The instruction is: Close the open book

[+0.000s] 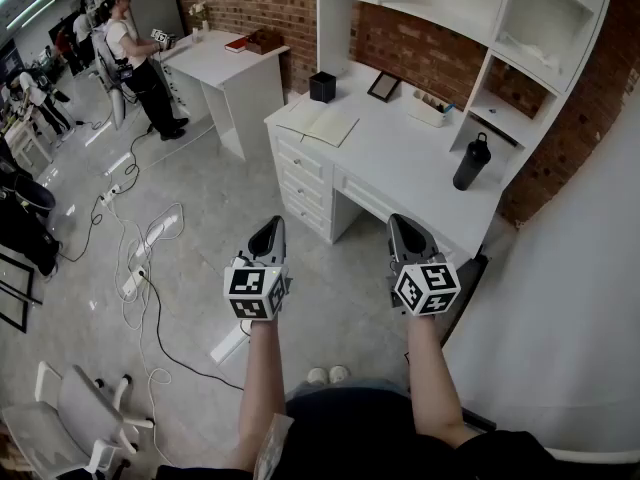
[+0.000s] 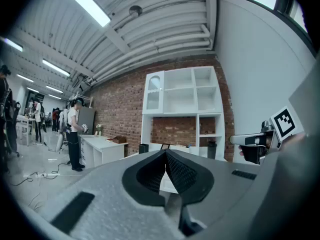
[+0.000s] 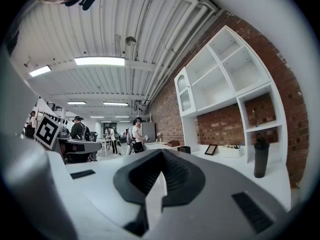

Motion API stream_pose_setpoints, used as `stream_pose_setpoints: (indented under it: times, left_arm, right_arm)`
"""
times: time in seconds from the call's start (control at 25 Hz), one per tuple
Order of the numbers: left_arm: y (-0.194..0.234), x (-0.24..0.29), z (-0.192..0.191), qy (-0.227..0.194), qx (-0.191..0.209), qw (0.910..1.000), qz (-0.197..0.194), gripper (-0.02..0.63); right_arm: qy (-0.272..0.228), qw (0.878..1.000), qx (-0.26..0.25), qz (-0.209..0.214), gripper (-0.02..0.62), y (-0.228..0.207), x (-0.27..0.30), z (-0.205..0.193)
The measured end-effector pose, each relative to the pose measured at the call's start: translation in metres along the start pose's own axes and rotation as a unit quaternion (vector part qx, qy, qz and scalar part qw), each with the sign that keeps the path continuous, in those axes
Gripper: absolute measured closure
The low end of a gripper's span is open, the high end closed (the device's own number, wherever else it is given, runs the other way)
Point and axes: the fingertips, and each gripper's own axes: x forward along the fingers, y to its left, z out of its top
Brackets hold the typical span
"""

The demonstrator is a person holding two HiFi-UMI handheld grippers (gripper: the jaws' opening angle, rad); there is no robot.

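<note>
1. The open book [image 1: 318,121], at 12 o'clock in the head view, shows pale, matt paper pages.
2. The desk [image 1: 400,168] under it looks smooth and white-painted, with a faint sheen.
3. The brick wall [image 1: 430,53], at 1 o'clock, is rough, red and matt.
4. The bottle [image 1: 471,163], at 2 o'clock, looks dark and matt.
5. The floor [image 1: 200,228], at 9 o'clock, is grey and glossy and mirrors the lights.
6. The left gripper [image 2: 165,153] and right gripper [image 3: 161,154] have grainy, matt grey plastic shells, and their pads [image 2: 184,173] are black and ribbed.
</note>
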Motion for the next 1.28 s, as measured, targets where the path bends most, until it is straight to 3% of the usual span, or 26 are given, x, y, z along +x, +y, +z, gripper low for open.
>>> stream_pose_setpoints:
  times: [0.68, 1.04, 1.28]
  left_arm:
    - [0.007, 0.007, -0.006, 0.004, -0.008, 0.9999, 0.004, 0.597]
    - [0.014, 0.008, -0.009, 0.007, -0.010, 0.9999, 0.008, 0.597]
    - [0.017, 0.003, -0.016, 0.015, -0.014, 0.9997, 0.015, 0.597]
  right_arm:
    - [-0.009, 1.000, 0.021, 0.005, 0.597, 0.003, 0.010, -0.001]
    - [-0.003, 1.000, 0.000, 0.005, 0.597, 0.006, 0.017, -0.003]
    - [-0.003, 1.000, -0.002, 0.018, 0.501, 0.013, 0.018, -0.004]
